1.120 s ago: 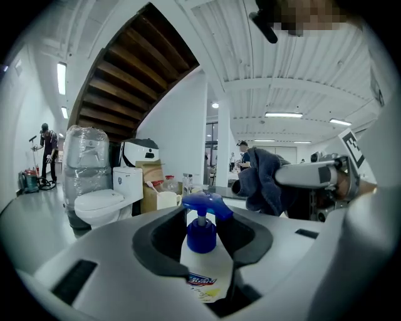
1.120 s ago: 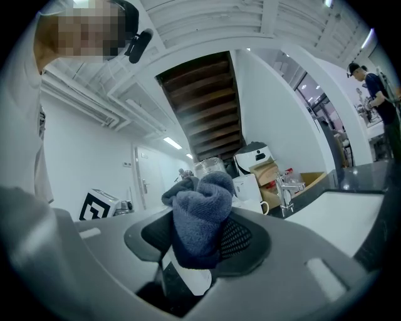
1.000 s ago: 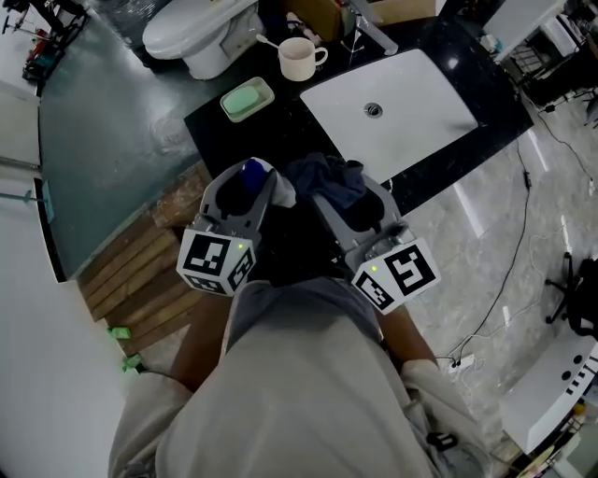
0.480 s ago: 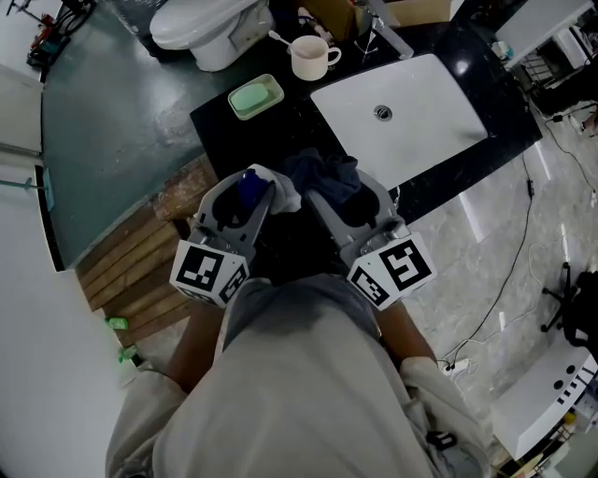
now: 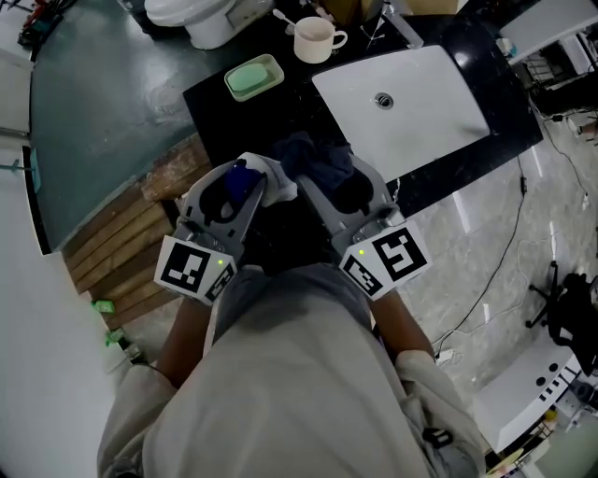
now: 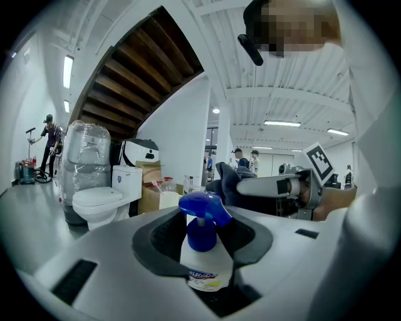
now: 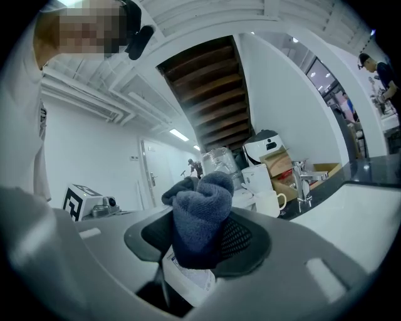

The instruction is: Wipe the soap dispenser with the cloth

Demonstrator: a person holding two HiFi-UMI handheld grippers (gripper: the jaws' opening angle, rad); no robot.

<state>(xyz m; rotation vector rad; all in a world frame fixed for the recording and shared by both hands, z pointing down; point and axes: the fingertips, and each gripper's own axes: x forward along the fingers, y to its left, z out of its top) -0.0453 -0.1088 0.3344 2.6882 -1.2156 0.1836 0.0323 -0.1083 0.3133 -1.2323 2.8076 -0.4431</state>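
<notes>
Soap dispenser pinched in left hand-held gripper, cloth in right hand-held gripper alongside

The black counter bears a white basin, green soap dish and cream mug.

Mug and green soap dish beside sink.

Two grippers are present: one left gripper and one right gripper. The scene contains one soap dispenser, one cloth, one mug, one soap dish, one sink and one toilet.
</notes>
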